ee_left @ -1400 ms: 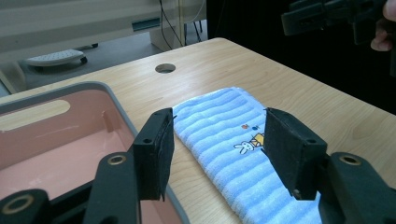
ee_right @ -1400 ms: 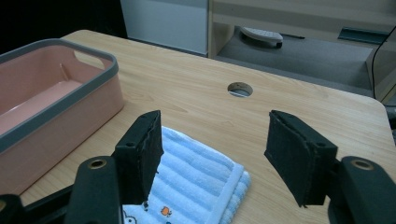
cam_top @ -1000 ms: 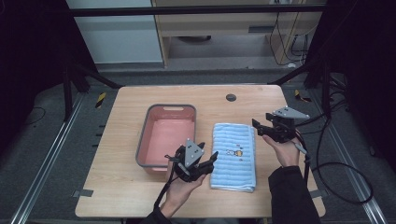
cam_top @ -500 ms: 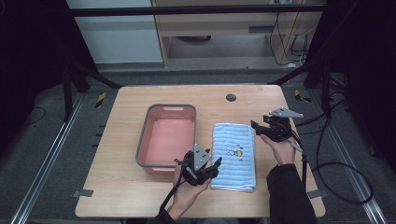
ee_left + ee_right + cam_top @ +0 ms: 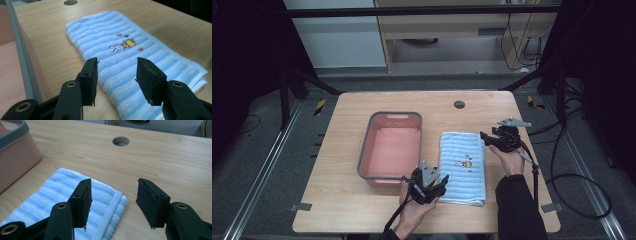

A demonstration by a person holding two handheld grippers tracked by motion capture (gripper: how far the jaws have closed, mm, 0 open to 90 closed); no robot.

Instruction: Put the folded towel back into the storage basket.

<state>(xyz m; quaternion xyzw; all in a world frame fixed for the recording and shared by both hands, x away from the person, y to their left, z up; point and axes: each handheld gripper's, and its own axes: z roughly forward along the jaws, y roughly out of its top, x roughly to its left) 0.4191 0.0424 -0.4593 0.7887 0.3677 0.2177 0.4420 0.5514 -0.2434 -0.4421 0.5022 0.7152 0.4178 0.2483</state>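
Note:
A folded light-blue striped towel (image 5: pixel 463 166) with a small rabbit picture lies flat on the wooden table, right of a pink bin (image 5: pixel 389 147). My left gripper (image 5: pixel 438 186) hovers open at the towel's near left corner, its jaws spread over the towel's (image 5: pixel 125 53) left edge. At the towel's far right corner my right gripper (image 5: pixel 484 137) stands open, and that corner of the towel (image 5: pixel 75 202) lies below its jaws. Nothing is held between the jaws of either gripper (image 5: pixel 116 71) (image 5: pixel 113 200).
The pink bin with a grey rim (image 5: pixel 21 62) is empty and close to the towel's left side. A round cable hole (image 5: pixel 459 104) sits in the table beyond the towel. Cables trail off the table's right edge.
My left gripper has moved right and slightly nearer, from the bin's front rim to the towel's near left corner. The right gripper has drifted a little left toward the towel's far corner.

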